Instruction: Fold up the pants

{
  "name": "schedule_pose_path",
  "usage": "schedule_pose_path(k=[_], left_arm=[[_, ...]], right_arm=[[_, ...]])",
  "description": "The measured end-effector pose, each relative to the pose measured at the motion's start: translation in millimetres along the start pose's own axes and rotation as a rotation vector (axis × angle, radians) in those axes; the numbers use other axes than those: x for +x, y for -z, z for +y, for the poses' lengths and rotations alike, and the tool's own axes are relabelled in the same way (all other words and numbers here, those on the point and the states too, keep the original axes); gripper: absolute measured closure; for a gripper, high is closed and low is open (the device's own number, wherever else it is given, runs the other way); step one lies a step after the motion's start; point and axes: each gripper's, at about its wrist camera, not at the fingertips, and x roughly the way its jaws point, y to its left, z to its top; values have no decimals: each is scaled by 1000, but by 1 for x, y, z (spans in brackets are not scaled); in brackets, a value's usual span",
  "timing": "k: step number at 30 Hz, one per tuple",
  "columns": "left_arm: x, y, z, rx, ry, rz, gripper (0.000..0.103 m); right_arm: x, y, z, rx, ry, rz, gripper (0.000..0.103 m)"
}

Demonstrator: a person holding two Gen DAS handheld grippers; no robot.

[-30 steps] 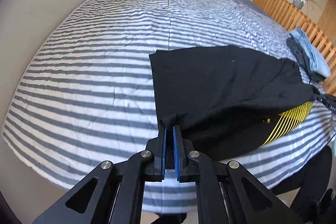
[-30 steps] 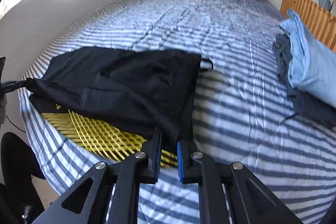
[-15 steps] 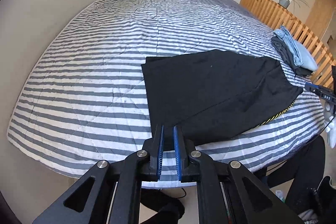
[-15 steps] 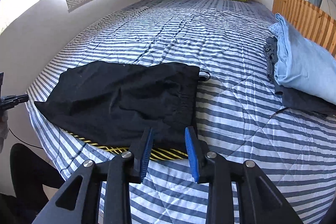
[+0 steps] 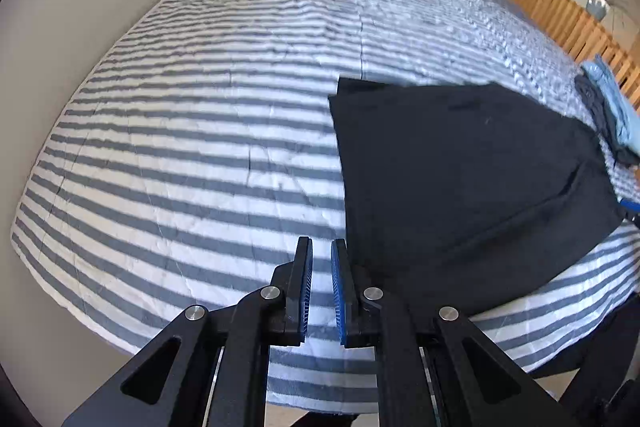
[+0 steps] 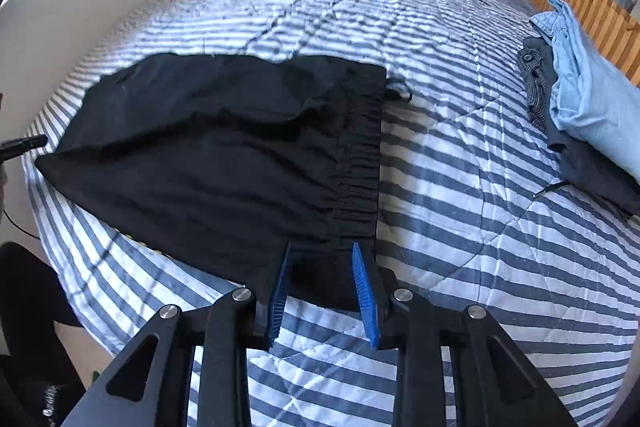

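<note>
A pair of black pants [image 6: 224,163] lies on a bed covered by a blue-and-white striped quilt [image 5: 180,131], close to the quilt's near edge. The cloth looks soft, light and limp — it would likely sag and drape wherever it is lifted, and one pinched layer could slide off the one beneath. The firmest places to take hold appear to be the gathered elastic waistband [image 6: 358,163] at the right end and the corners at the left end, where the fabric narrows.

The pants are already doubled over, forming a flat dark shape that is broad at the waistband and tapers leftward. Low ripples cross the top layer, and a small loop or drawstring end pokes out at the far corner of the waistband.

The right gripper [image 6: 322,279] has its blue-padded jaws spread wide, holding nothing, poised just over the near waistband corner. The left gripper [image 5: 320,283] has its jaws set narrow with an empty gap between them, just left of the pants' near edge — not touching the cloth.
</note>
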Motion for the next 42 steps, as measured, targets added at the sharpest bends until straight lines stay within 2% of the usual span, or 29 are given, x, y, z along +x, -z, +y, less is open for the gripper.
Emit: schedule_pose_path(k=[5, 7, 8, 11, 13, 17, 21, 23, 25, 26, 27, 28, 30, 31, 35, 37, 38, 42], left_arm=[[-3, -65, -28, 97, 31, -61, 93], [7, -90, -42, 156, 22, -60, 84], [14, -98, -46, 182, 9, -48, 75], [46, -122, -39, 167, -6, 6, 72], [66, -131, -25, 133, -3, 26, 72], [93, -132, 6, 33, 88, 86, 72], [106, -130, 13, 50, 135, 95, 72], [112, -131, 12, 49, 160, 100, 72], [118, -132, 8, 70, 163, 94, 80], [120, -131, 5, 81, 166, 94, 89], [121, -131, 2, 88, 165, 90, 95], [122, -130, -1, 96, 158, 80, 97], [121, -130, 0, 87, 146, 67, 100], [120, -131, 2, 74, 143, 64, 100], [126, -134, 7, 53, 128, 74, 100], [126, -138, 6, 55, 123, 68, 99], [125, -141, 9, 39, 110, 60, 97], [101, -146, 26, -22, 117, 2, 98]], right_arm=[[-22, -48, 10, 59, -72, -144, 75], [-17, -69, 20, 66, -117, -162, 75], [-12, -81, 27, 54, -140, -157, 75], [4, -117, 59, -56, -152, -128, 73], [22, -141, 83, -133, -183, -88, 67], [68, -182, 120, -196, -262, 1, 64], [117, -207, 143, -201, -355, 120, 62], [137, -212, 152, -206, -395, 175, 61], [154, -212, 161, -216, -404, 220, 61], [160, -211, 165, -221, -402, 238, 61], [163, -209, 167, -220, -411, 249, 68], [164, -207, 168, -218, -417, 247, 83], [159, -207, 168, -213, -418, 220, 96], [152, -207, 167, -204, -428, 194, 98], [120, -209, 160, -234, -426, 39, 98], [134, -213, 158, -205, -350, 58, 98], [143, -213, 158, -192, -342, 81, 98], [147, -211, 163, -199, -380, 101, 95]])
